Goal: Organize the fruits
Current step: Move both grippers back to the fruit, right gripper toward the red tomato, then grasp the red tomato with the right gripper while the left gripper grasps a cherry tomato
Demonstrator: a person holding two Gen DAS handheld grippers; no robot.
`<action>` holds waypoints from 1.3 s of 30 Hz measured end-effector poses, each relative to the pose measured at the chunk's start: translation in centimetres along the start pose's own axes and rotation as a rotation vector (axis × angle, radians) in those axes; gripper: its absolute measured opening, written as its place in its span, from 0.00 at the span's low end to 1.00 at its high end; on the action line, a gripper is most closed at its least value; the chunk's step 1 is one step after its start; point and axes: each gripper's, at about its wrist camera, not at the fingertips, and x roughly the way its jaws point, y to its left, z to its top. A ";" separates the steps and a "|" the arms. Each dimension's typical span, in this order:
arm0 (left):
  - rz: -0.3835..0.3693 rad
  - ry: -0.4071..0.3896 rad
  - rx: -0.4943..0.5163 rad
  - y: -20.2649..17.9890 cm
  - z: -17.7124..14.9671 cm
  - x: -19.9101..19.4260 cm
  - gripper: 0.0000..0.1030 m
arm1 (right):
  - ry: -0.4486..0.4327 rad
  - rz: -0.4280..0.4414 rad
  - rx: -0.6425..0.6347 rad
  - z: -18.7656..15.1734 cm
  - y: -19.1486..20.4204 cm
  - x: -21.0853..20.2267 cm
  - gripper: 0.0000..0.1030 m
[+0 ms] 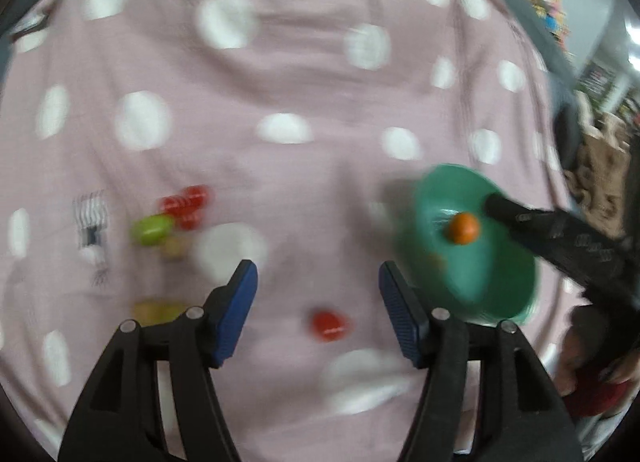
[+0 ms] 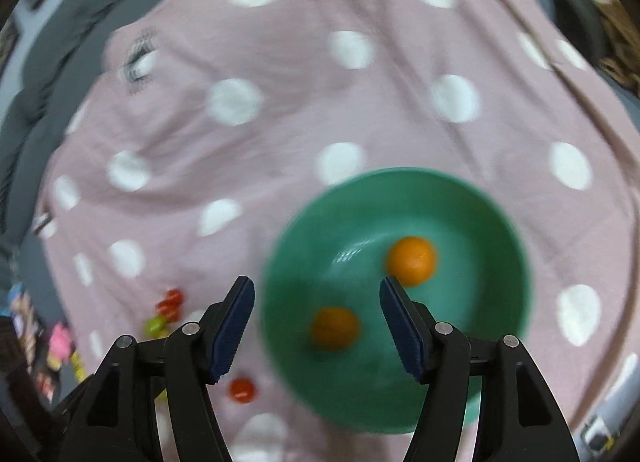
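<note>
A green bowl point(image 2: 480, 262) stands on the pink dotted cloth and holds two oranges point(image 2: 412, 261) point(image 2: 334, 328). My right gripper point(image 2: 316, 290) hangs open above the bowl's near left part, touching neither orange. In the left wrist view the bowl point(image 1: 480, 282) is at the right with one orange point(image 1: 463, 227) showing and a black finger point(image 1: 520, 217) of the right gripper over it. My left gripper point(image 1: 318, 274) is open over bare cloth, above a single red fruit point(image 1: 329, 325). Left of it lie a cluster of red fruits point(image 1: 186, 203), a green fruit point(image 1: 152, 229) and a yellow fruit point(image 1: 158, 312).
The pink cloth with white dots point(image 1: 280, 73) is wrinkled and covers most of the surface. Grey padding point(image 2: 48, 73) borders it at the far edge. Colourful small things point(image 2: 56, 346) sit off the cloth at the lower left of the right wrist view. Both views are motion-blurred.
</note>
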 end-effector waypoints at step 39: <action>0.088 0.059 -0.257 15.1 3.6 7.3 0.35 | 0.281 -0.060 -0.348 -9.3 8.7 10.1 0.31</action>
